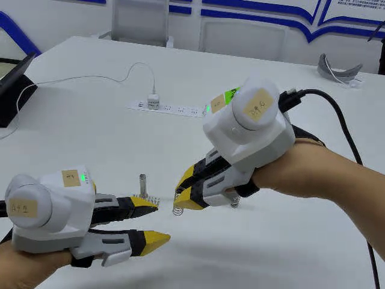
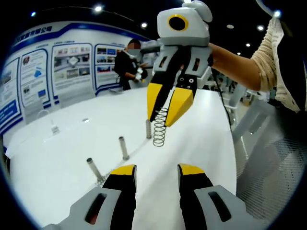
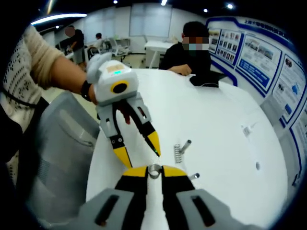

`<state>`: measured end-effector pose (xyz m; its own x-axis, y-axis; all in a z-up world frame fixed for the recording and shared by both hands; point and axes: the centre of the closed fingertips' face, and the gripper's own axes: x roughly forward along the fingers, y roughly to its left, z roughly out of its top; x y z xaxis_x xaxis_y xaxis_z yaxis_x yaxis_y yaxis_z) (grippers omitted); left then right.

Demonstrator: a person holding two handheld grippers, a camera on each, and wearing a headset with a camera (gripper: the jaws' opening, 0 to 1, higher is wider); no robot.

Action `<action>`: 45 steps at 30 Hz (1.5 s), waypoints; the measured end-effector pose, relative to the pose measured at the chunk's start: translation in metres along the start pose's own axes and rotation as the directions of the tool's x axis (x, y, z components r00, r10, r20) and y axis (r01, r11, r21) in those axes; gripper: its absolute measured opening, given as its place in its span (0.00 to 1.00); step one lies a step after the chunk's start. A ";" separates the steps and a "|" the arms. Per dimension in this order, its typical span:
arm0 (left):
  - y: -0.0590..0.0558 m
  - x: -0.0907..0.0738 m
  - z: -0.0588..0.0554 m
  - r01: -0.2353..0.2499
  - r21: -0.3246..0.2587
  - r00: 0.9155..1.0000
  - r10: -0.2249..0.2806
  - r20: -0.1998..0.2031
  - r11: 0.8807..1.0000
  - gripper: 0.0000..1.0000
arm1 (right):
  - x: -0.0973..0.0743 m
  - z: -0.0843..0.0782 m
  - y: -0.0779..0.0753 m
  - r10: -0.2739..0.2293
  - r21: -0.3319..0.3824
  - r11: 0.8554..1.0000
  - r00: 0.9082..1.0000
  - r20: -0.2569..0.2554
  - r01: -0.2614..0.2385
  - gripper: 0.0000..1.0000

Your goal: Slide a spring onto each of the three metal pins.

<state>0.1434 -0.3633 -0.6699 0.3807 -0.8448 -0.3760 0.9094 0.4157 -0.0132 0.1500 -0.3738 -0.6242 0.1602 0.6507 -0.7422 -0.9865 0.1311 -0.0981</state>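
Observation:
My right gripper (image 1: pixel 182 195) is shut on a small steel spring (image 1: pixel 178 203), which hangs from its yellow tips just above the white table. In the left gripper view that spring (image 2: pixel 160 128) dangles beside the farthest of three upright metal pins (image 2: pixel 148 128), with the other two (image 2: pixel 123 147) (image 2: pixel 94 168) bare and nearer. One pin (image 1: pixel 143 183) stands between the grippers in the head view. My left gripper (image 1: pixel 153 223) is open and holds nothing, low at the left, with its fingertips close to that pin. Between my right gripper's own jaws the spring (image 3: pixel 154 170) appears end-on.
A loose spring (image 1: pixel 154 199) lies at the pin's foot and another (image 1: pixel 235 201) under the right gripper. A white power strip (image 1: pixel 171 109) with a plugged charger lies further back, a dark screen (image 1: pixel 12 87) at the left edge. A person (image 3: pixel 189 52) sits at the table's far end.

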 end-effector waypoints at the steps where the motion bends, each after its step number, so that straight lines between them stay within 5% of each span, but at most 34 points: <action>1: 0.001 -0.001 0.000 -0.004 -0.003 1.000 0.004 0.000 1.000 0.36 | 0.000 0.000 -0.002 -0.003 0.002 1.000 1.000 0.000 0.003 0.12; 24: 0.017 -0.026 -0.009 -0.099 -0.062 0.995 0.100 0.009 0.993 0.50 | -0.005 -0.009 -0.043 -0.098 0.094 0.991 0.995 0.022 0.096 0.12; 37: 0.017 -0.030 -0.014 -0.116 -0.078 0.993 0.116 -0.001 0.990 0.56 | 0.004 -0.018 -0.073 -0.166 0.133 0.978 0.986 0.012 0.163 0.12; 45: 0.018 -0.031 -0.015 -0.122 -0.084 0.993 0.122 0.000 0.989 0.57 | 0.008 -0.020 -0.077 -0.176 0.161 0.972 0.984 0.011 0.172 0.12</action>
<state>0.1458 -0.3247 -0.6727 0.4888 -0.7879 -0.3746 0.8392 0.5420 -0.0449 0.2268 -0.3939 -0.6357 0.3316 0.6258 -0.7060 -0.9259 0.3595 -0.1162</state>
